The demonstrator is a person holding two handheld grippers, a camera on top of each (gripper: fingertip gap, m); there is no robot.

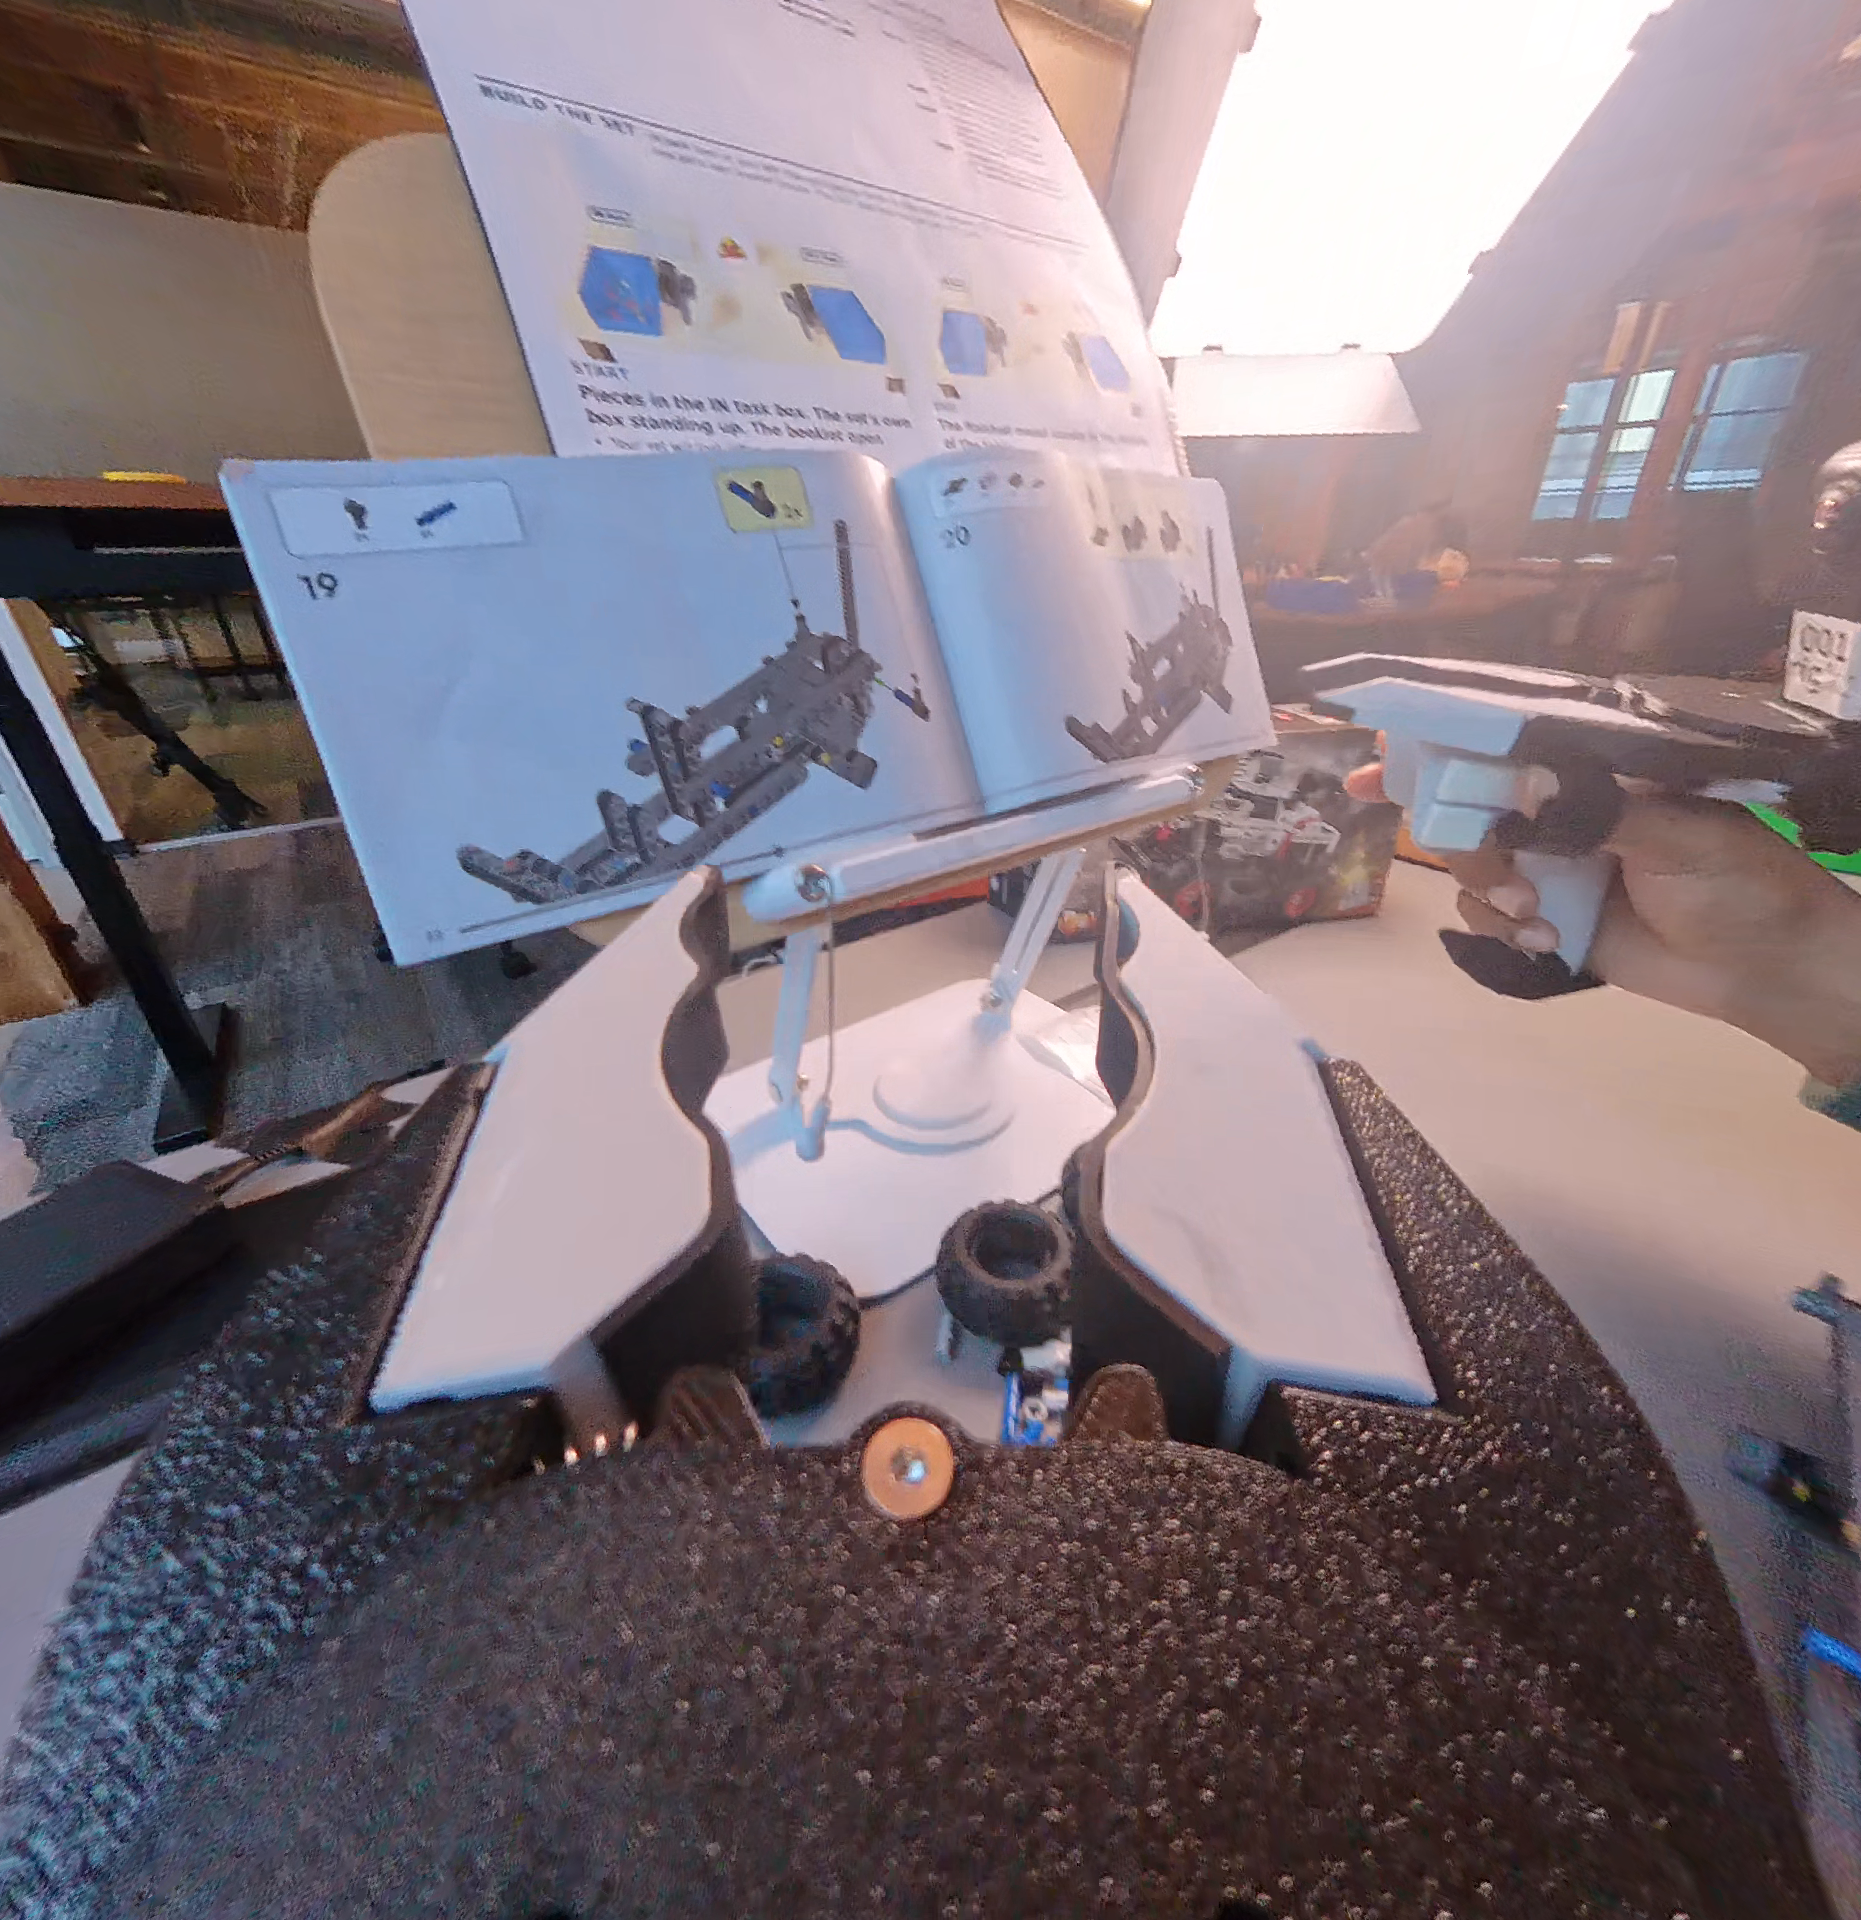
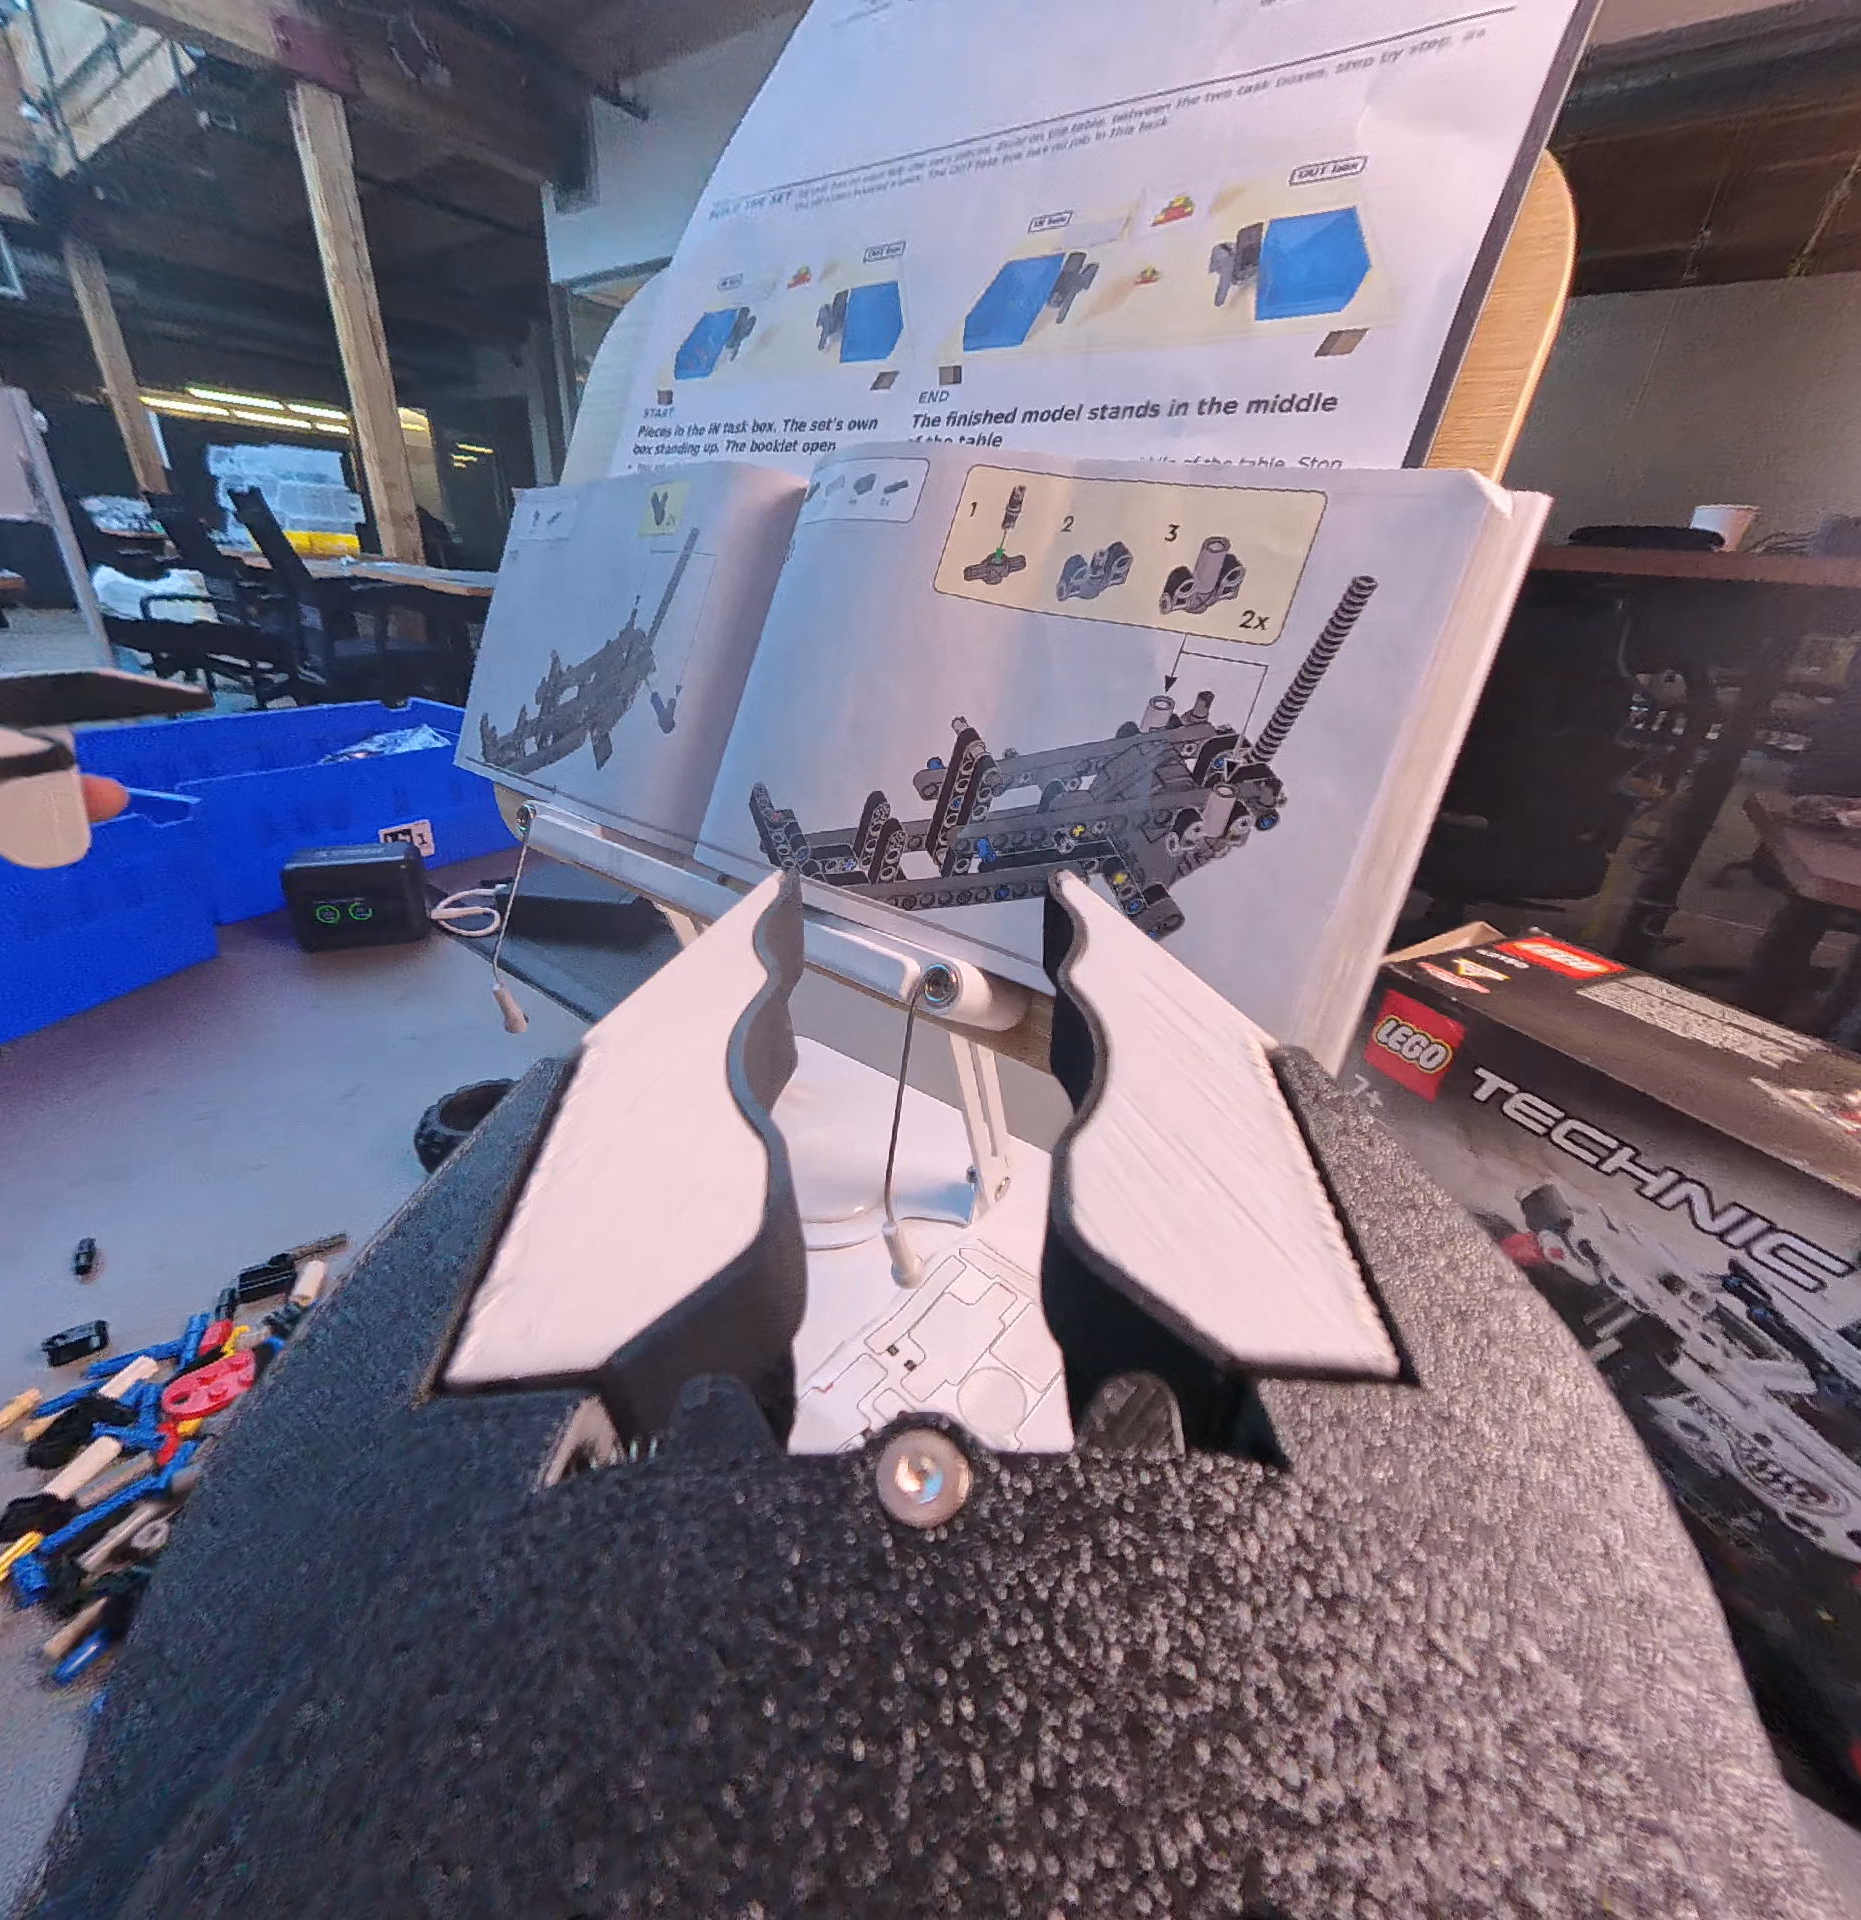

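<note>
Both hand-held grippers point at one open instruction booklet (image 2: 1009, 707) on a white stand (image 1: 905, 1101): the left gripper (image 1: 910, 951) empty with jaws apart above two black knobby rubber tyres (image 1: 1004, 1262), the right gripper (image 2: 921, 904) also empty and spread. Loose blue, black and red building pieces (image 2: 115, 1423) litter the pale grey table (image 2: 230, 1091), beside two blue plastic bins (image 2: 240, 790) and one dark printed set box (image 2: 1684, 1247), in a timber-beamed workshop.

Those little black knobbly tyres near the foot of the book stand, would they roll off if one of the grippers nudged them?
Probably not straight away: both tyres seem to lie tilted or on their sides, not on their treads. Set upright, a tyre would likely roll, though the chunky tread may slow it. They look hollow and rubbery, so probably light and squashy when the open left gripper closes on one.
</note>
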